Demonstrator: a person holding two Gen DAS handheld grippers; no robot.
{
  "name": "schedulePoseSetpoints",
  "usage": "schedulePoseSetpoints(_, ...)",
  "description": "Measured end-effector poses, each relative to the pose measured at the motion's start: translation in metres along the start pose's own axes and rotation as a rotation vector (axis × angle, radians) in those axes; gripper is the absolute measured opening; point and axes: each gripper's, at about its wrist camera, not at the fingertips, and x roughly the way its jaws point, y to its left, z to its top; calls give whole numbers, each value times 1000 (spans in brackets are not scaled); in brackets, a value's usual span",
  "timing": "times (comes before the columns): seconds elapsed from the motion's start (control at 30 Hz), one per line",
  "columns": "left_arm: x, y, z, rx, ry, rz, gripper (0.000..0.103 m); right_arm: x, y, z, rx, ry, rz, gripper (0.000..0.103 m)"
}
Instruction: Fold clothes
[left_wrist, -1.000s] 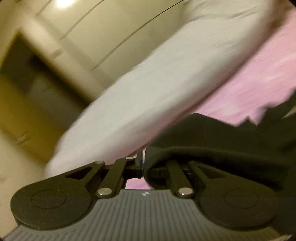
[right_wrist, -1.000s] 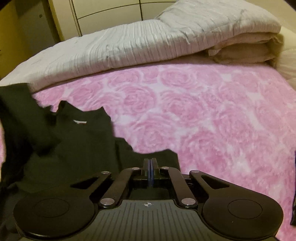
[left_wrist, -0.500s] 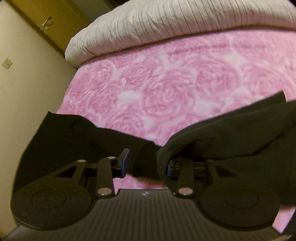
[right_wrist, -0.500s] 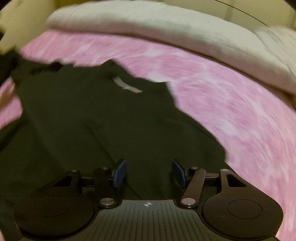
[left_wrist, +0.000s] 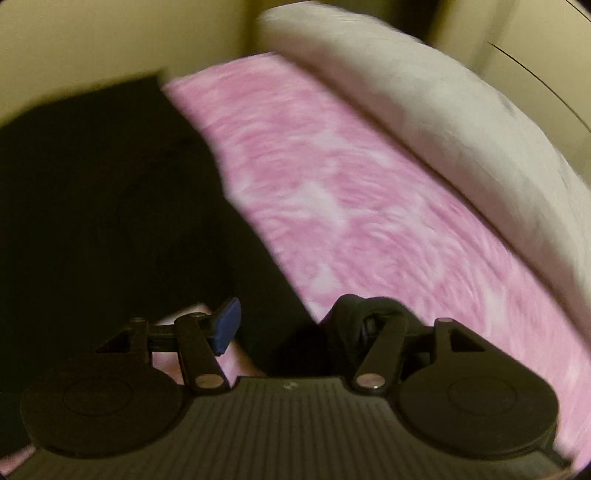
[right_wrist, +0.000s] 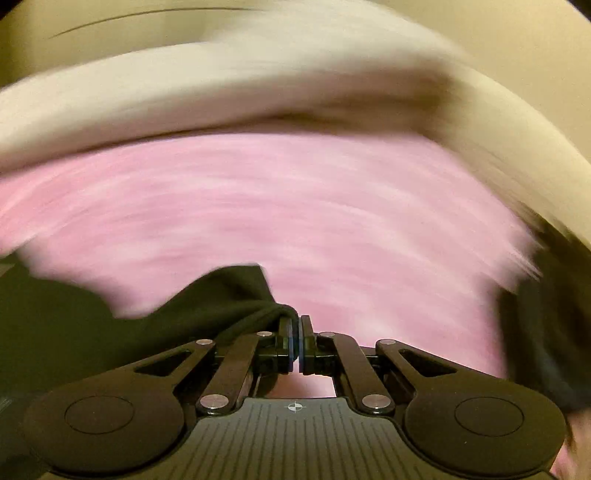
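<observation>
A black garment (left_wrist: 110, 221) lies spread on the pink rose-patterned bedspread (left_wrist: 351, 206), filling the left of the left wrist view. My left gripper (left_wrist: 295, 321) stands wide open just above it. A fold of black cloth (left_wrist: 354, 306) hangs over its right finger, and the left blue pad (left_wrist: 227, 325) is bare. In the blurred right wrist view my right gripper (right_wrist: 299, 343) is shut. An edge of the black garment (right_wrist: 229, 299) bunches over its left finger and runs in between the pads.
A rolled white duvet (left_wrist: 461, 122) runs along the far side of the bed, also seen as white duvet (right_wrist: 258, 88). Cream walls stand behind it. A dark blurred shape (right_wrist: 546, 314) sits at the right edge of the right wrist view.
My right gripper went from open over the garment to shut on its edge and swung right. My left gripper opened wider and turned; the garment now lies to its left.
</observation>
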Motion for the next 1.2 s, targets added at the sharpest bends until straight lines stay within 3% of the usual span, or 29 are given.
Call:
schedulePoseSetpoints(0.07,-10,-20,-17,152,-28,6,58,6,-39,-4,92,78,-97,4)
schedulePoseSetpoints(0.13,-20,-39,-35,304,-56,11,55,3,-42,-11,85,96,-95,16)
schedulePoseSetpoints(0.2,-29,-59,-52,456,-83,17,55,-5,-27,-17,55,80,-43,31)
schedulePoseSetpoints(0.23,-34,-69,-61,532,-97,20,55,-9,-20,-21,40,71,-18,33)
schedulePoseSetpoints(0.37,-54,-108,-96,836,-153,31,55,-11,47,-23,-84,37,256,46)
schedulePoseSetpoints(0.47,-68,-155,-133,1090,-192,-197,58,-4,106,-20,-259,8,451,50)
schedulePoseSetpoints(0.57,-56,-200,-154,1230,-128,-391,63,8,168,-15,-457,-5,609,52)
schedulePoseSetpoints(0.63,-35,-231,-168,1302,-79,-458,64,24,199,-10,-555,8,668,53)
schedulePoseSetpoints(0.7,-8,-259,-178,1356,-43,-469,64,42,225,-3,-639,19,723,53)
schedulePoseSetpoints(0.8,28,-283,-183,1345,38,-492,63,74,250,5,-713,44,774,53)
schedulePoseSetpoints(0.87,38,-289,-180,1314,111,-537,48,91,263,9,-740,75,806,53)
schedulePoseSetpoints(0.9,42,-291,-178,1297,148,-561,32,95,266,9,-735,104,824,43)
schedulePoseSetpoints(0.93,39,-292,-177,1305,173,-581,9,96,266,12,-713,122,831,30)
schedulePoseSetpoints(0.97,34,-293,-176,1312,186,-584,4,96,264,15,-684,136,832,4)
schedulePoseSetpoints(1.07,18,-299,-158,1260,148,-586,4,81,254,31,-660,128,814,3)
schedulePoseSetpoints(1.2,9,-324,-116,1149,53,-607,4,56,250,83,-668,-3,785,3)
